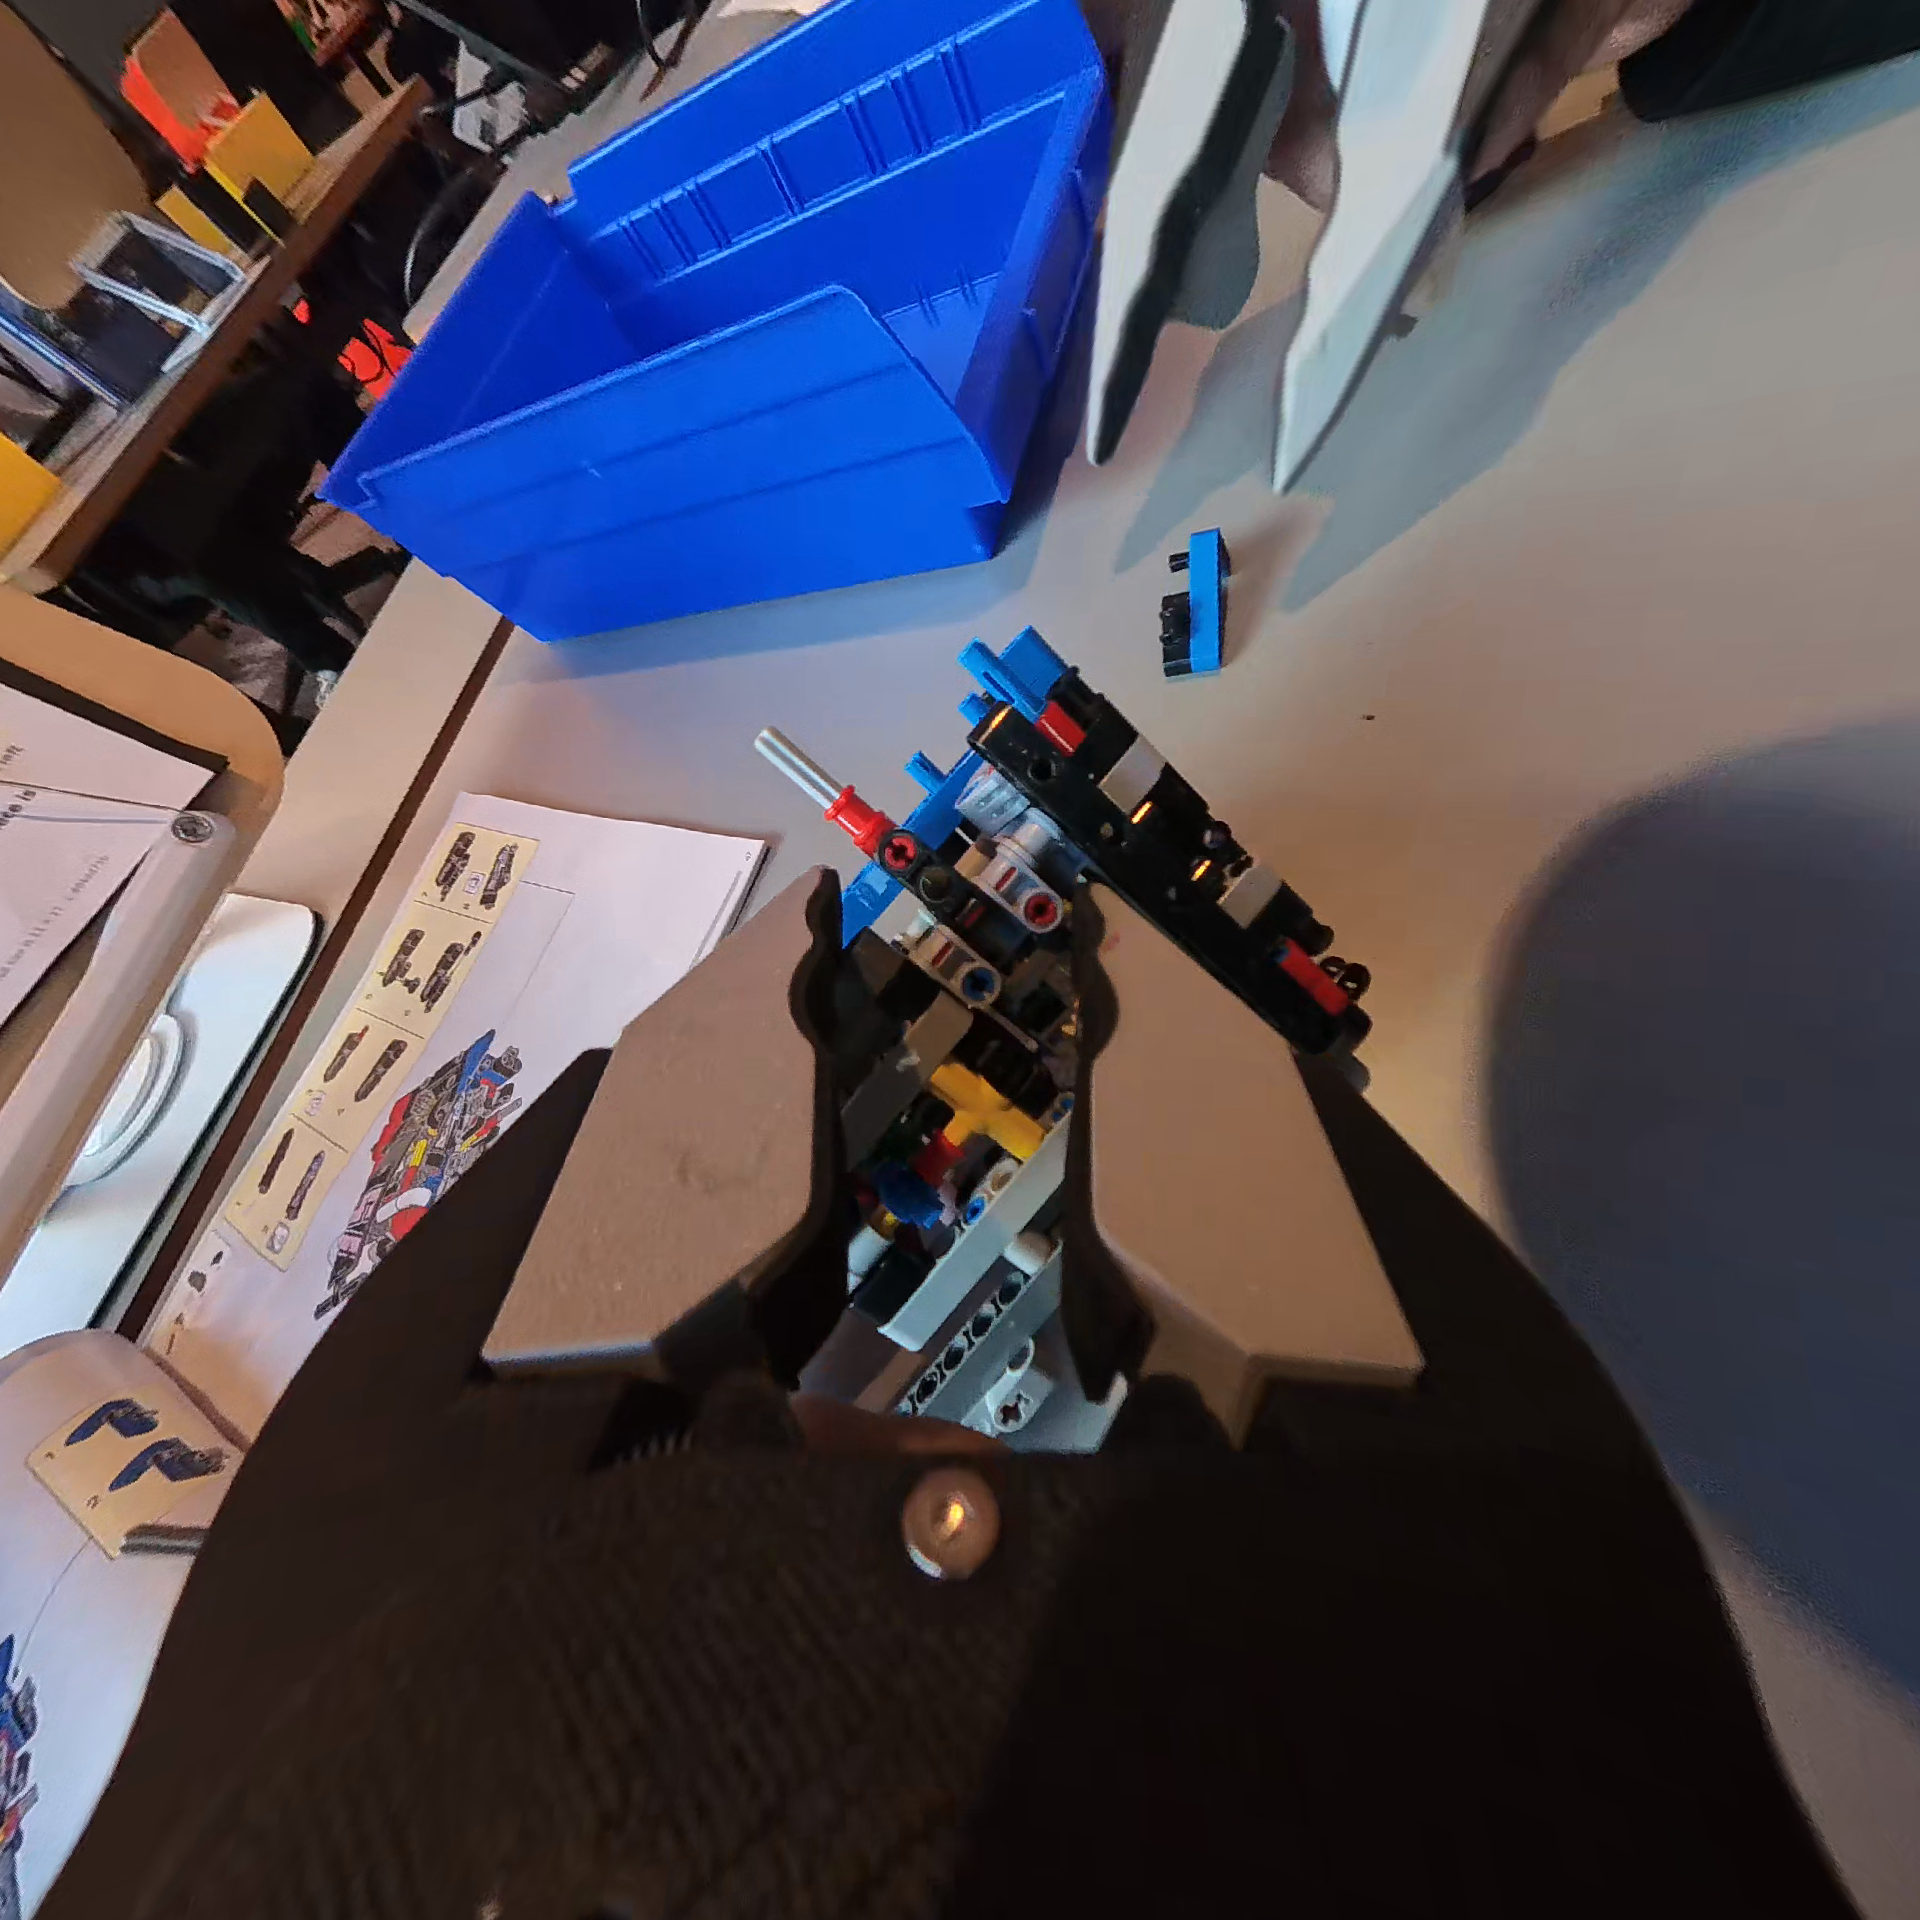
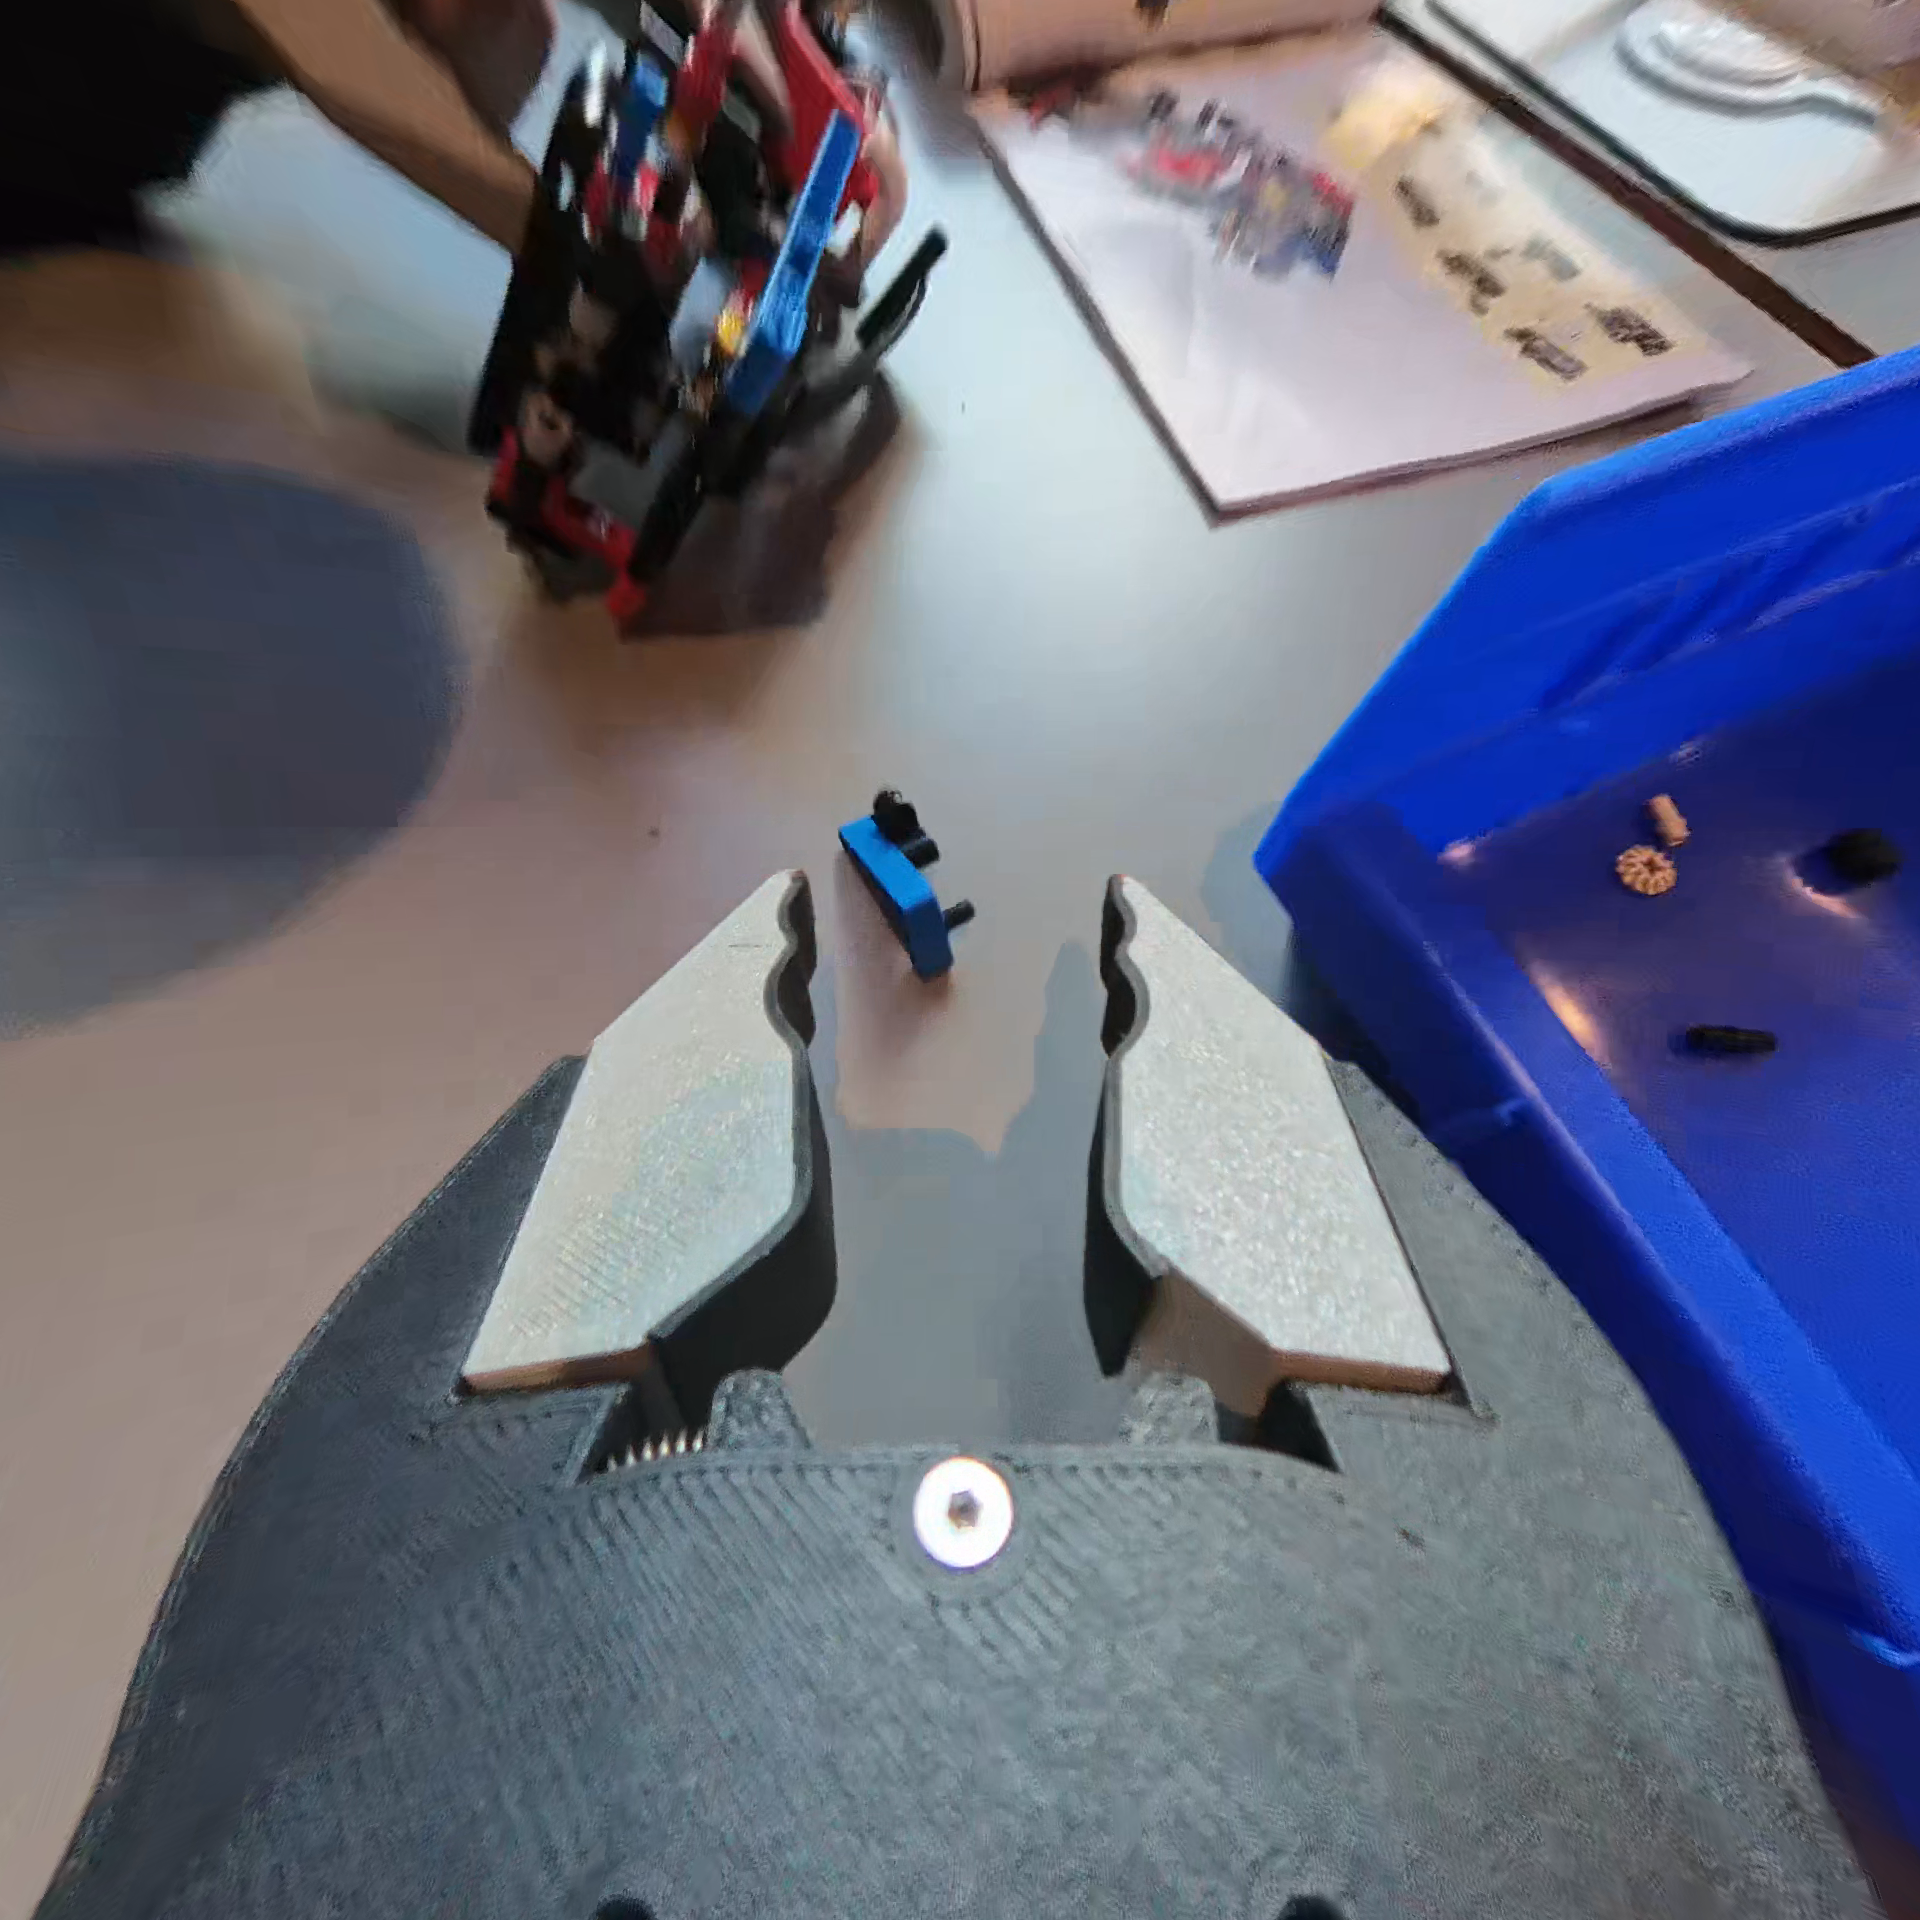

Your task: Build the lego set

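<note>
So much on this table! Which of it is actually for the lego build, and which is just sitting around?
For the build:
- lego model, clamped in the left gripper
- small blue piece ahead of the open right gripper
- instruction booklet
- blue bin of spare parts

Lying about:
- papers at the table edge
- background shelves

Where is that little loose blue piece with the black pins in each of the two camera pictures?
Left wrist view: the small blue piece lies on the table in the upper right, beyond the held lego model.
Right wrist view: the same piece lies near the centre, just ahead of the open right gripper.
Shared landmark: the blue bin, close beside the piece in both views.
</note>
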### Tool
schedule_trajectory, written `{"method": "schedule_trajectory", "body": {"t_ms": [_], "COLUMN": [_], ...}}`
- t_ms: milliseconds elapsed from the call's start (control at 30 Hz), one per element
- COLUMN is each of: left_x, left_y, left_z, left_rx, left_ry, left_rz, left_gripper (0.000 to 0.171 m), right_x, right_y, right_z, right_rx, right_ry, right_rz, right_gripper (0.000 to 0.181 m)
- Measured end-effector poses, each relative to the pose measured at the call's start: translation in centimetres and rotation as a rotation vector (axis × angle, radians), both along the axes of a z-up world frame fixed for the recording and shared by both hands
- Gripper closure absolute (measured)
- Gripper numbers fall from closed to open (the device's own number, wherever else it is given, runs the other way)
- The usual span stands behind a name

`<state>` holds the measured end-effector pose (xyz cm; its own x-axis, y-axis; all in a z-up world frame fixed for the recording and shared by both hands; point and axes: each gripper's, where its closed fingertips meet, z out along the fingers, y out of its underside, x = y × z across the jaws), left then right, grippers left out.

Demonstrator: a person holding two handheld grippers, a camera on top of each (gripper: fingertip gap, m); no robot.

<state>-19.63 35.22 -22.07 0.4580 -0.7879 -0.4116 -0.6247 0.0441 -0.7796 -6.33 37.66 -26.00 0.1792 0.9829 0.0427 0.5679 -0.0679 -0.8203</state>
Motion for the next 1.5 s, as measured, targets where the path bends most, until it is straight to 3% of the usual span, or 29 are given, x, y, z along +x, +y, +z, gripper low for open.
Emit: {"method": "schedule_trajectory", "body": {"t_ms": [200,267,500,1500], "left_x": [0.0,0.0,0.0,0.0], "left_y": [0.0,0.1,0.3,0.4], "left_z": [0.0,0.0,0.1,0.2], "left_rx": [-0.005,-0.003,0.019,0.073], "left_ry": [-0.017,-0.019,-0.024,-0.030], "left_rz": [0.015,0.018,0.037,0.058], "left_gripper": [0.130,0.130,0.130,0.129], "right_x": [-1.0,-1.4,-1.6,-1.3], "right_y": [-0.6,-0.7,-0.5,-1.1], "right_z": [-2.6,-2.1,-1.4,0.7], "right_rx": [-0.004,0.015,0.056,-0.023], "right_ry": [-0.102,-0.073,-0.028,0.118], "right_rz": [0.101,0.115,0.098,0.148], "right_gripper": [0.143,0.146,0.181,0.171]}}
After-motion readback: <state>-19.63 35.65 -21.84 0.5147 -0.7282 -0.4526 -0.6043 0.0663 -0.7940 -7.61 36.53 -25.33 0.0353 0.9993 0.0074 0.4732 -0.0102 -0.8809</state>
